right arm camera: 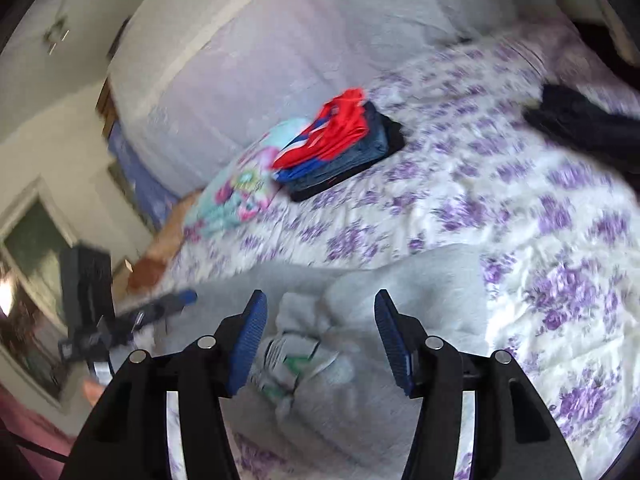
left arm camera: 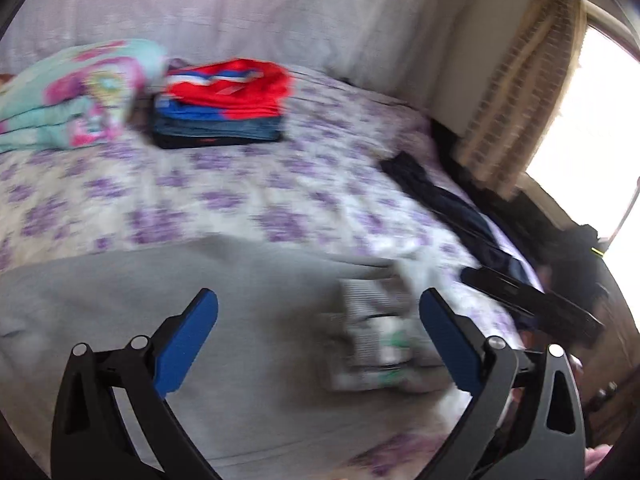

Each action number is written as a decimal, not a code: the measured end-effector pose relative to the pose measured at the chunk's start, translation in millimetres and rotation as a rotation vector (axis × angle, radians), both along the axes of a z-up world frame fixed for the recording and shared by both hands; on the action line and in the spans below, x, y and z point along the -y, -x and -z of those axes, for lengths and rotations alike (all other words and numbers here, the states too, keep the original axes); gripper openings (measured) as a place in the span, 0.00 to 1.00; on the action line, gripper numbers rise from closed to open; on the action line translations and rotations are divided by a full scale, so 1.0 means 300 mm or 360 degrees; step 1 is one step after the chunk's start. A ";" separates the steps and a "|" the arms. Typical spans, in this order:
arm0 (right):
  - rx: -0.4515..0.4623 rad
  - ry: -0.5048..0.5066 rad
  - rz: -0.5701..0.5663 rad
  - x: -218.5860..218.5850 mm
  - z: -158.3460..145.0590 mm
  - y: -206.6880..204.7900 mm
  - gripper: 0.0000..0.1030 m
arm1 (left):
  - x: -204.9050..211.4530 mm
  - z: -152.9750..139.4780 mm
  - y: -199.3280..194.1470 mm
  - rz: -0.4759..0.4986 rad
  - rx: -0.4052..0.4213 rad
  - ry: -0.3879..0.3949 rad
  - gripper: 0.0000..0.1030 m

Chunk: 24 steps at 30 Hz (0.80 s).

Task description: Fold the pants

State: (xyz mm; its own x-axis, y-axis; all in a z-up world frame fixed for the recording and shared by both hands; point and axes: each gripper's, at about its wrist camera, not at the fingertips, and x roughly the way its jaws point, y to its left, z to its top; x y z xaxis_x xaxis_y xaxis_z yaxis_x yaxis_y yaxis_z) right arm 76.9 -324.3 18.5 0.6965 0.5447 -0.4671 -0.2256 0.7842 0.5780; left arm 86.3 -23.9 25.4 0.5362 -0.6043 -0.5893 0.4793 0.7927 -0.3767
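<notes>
Grey pants (left arm camera: 168, 280) lie on the bed with the purple-flowered cover (left arm camera: 224, 184). Their ribbed waistband with a white and green label (left arm camera: 376, 336) shows between my fingers. My left gripper (left arm camera: 318, 304) is open and empty just above the pants. In the right wrist view the pants (right arm camera: 400, 280) are bunched at the waistband and label (right arm camera: 296, 356). My right gripper (right arm camera: 320, 308) is open and empty, straddling that bunched part. The other gripper shows at the right edge of the left wrist view (left arm camera: 532, 300) and at the left of the right wrist view (right arm camera: 120, 320).
A stack of folded clothes, red on top (left arm camera: 224, 100) (right arm camera: 340, 140), sits at the far side of the bed beside a turquoise and pink folded blanket (left arm camera: 76, 92) (right arm camera: 240, 184). A dark garment (left arm camera: 440, 196) (right arm camera: 584, 124) lies near the bed's edge. A curtained window (left arm camera: 580, 120) is at the right.
</notes>
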 end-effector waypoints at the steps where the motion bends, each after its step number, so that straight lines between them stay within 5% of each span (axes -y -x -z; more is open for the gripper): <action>1: -0.0026 -0.0066 0.0011 0.027 0.013 -0.025 0.55 | 0.059 -0.005 0.001 0.0088 -0.0002 0.0008 0.85; 4: -0.0093 -0.0161 0.0051 0.078 0.044 -0.095 0.51 | 0.211 0.018 -0.005 0.0242 -0.0008 -0.0076 0.68; 6: -0.0186 -0.0112 0.0080 0.083 0.088 -0.149 0.51 | 0.293 0.069 -0.023 0.0334 -0.0096 -0.0113 0.58; 8: -0.0335 -0.0087 0.0078 0.082 0.163 -0.187 0.43 | 0.366 0.166 -0.050 0.0364 -0.0256 -0.0283 0.46; 11: -0.0447 -0.0182 0.0087 0.106 0.240 -0.191 0.33 | 0.398 0.199 -0.012 0.0358 -0.0164 -0.0485 0.46; 13: -0.0406 -0.0203 0.0111 0.126 0.198 -0.132 0.37 | 0.389 0.193 0.014 0.0368 -0.0130 -0.0524 0.46; 16: -0.0197 -0.0015 0.0132 0.119 0.104 0.013 0.42 | 0.345 0.169 0.010 0.0379 -0.0179 -0.0431 0.47; 19: -0.0220 0.0093 0.0052 0.062 0.131 0.115 0.40 | 0.332 0.126 -0.014 0.0365 -0.0190 -0.0413 0.46; 21: -0.0285 0.0310 0.0034 -0.006 0.199 0.177 0.38 | 0.346 0.095 -0.026 0.0361 -0.0154 -0.0421 0.46; 24: -0.0188 0.0501 0.0106 -0.058 0.197 0.249 0.38 | 0.412 0.044 -0.053 0.0413 -0.0131 -0.0401 0.46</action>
State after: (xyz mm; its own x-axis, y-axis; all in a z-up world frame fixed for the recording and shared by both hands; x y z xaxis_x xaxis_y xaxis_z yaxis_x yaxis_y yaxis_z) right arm 2.3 -306.8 -40.6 0.6566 0.3160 -0.6849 -0.1139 0.9391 0.3241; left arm 102.1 -147.5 12.0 0.3287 -0.5445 -0.7717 0.6527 0.7215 -0.2311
